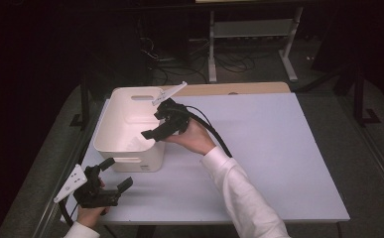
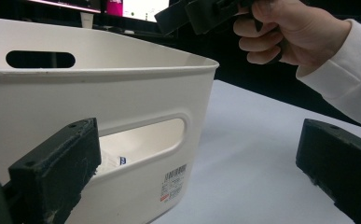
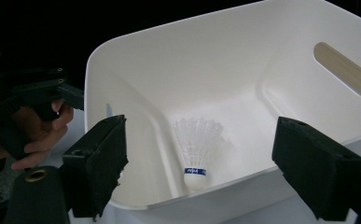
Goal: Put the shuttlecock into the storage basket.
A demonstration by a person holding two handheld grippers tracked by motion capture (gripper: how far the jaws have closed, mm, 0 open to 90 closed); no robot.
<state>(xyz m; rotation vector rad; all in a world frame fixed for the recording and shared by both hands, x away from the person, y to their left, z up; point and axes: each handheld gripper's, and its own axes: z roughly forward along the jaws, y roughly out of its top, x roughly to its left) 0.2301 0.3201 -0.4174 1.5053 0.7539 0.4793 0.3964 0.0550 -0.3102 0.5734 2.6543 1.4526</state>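
Shuttlecock (image 3: 197, 151) lies on the floor of the white bin (image 1: 111, 126), cork end with its blue band toward the near wall in the right gripper view, feather skirt pointing toward the middle of the bin. Nothing touches it; it rests free, close to the wall. Through the side handle slot in the left gripper view, a bit of white with a blue mark is visible inside the bin, too small to tell more.

Right hand-held gripper (image 1: 155, 126) is held over the bin's right rim in the high view, tilted down into the opening. Its jaws stand wide apart with empty space between them; the shuttlecock sits below and between them in the right gripper view, not in contact with either pad. The person's right hand (image 1: 192, 136), in a white sleeve, carries this gripper, cable trailing back over the bench (image 1: 279, 148).

Left hand-held gripper (image 1: 111, 176) is at the near left corner of the bench, just outside the bin's near wall, held by the left hand (image 1: 91, 210). Jaws are open and hold nothing; in its own view they frame the bin's outer wall, label sticker (image 2: 173, 182) and handle slot.

Bin stands upright at the left side of the bench, handle slots on opposite walls.
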